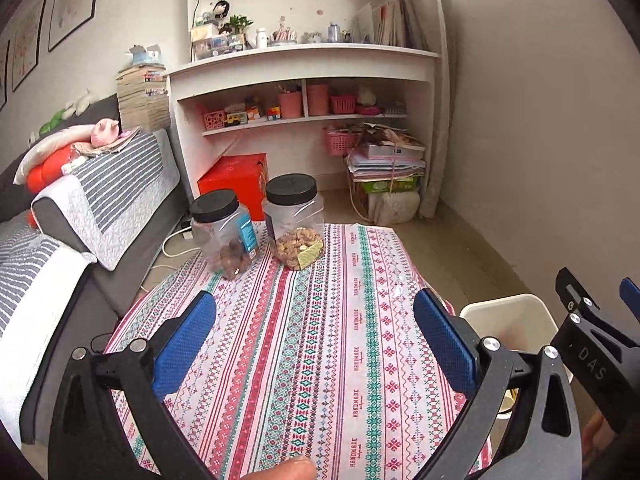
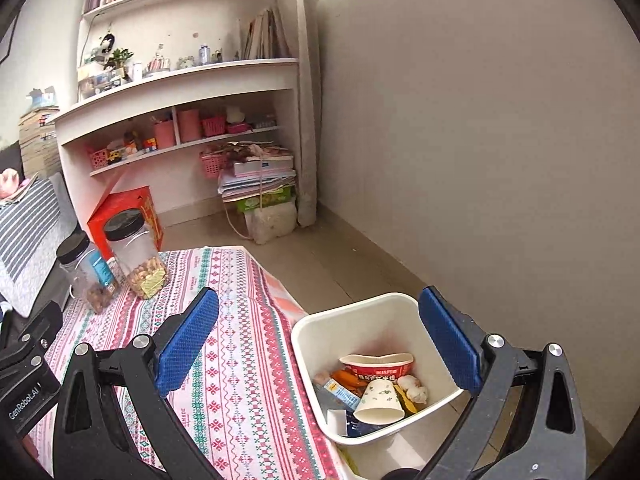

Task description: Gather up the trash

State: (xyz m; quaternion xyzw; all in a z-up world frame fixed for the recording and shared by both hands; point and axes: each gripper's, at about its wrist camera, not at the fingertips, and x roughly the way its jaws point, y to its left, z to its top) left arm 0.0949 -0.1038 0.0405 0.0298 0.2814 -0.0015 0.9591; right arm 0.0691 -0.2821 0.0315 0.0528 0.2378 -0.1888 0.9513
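A white trash bin (image 2: pixel 316 344) stands on the floor at the table's right edge. It holds a red noodle bowl (image 2: pixel 378 368), a paper cup (image 2: pixel 378 400), wrappers and other scraps. My right gripper (image 2: pixel 316 340) hovers open over the table edge and the bin, nothing between its blue pads (image 2: pixel 186 344). My left gripper (image 1: pixel 316 344) is open wide above the patterned tablecloth (image 1: pixel 304 340), empty. In the left wrist view the bin (image 1: pixel 508 320) shows at the right, with the right gripper's black body (image 1: pixel 592 344) beside it.
Two clear jars with black lids, one (image 1: pixel 224 232) with dark snacks and one (image 1: pixel 296 220) with nuts, stand at the table's far end. A grey sofa (image 1: pixel 80 216) lies left. A red box (image 1: pixel 236 178), white shelves (image 1: pixel 304 64) and stacked books (image 1: pixel 386 160) stand behind.
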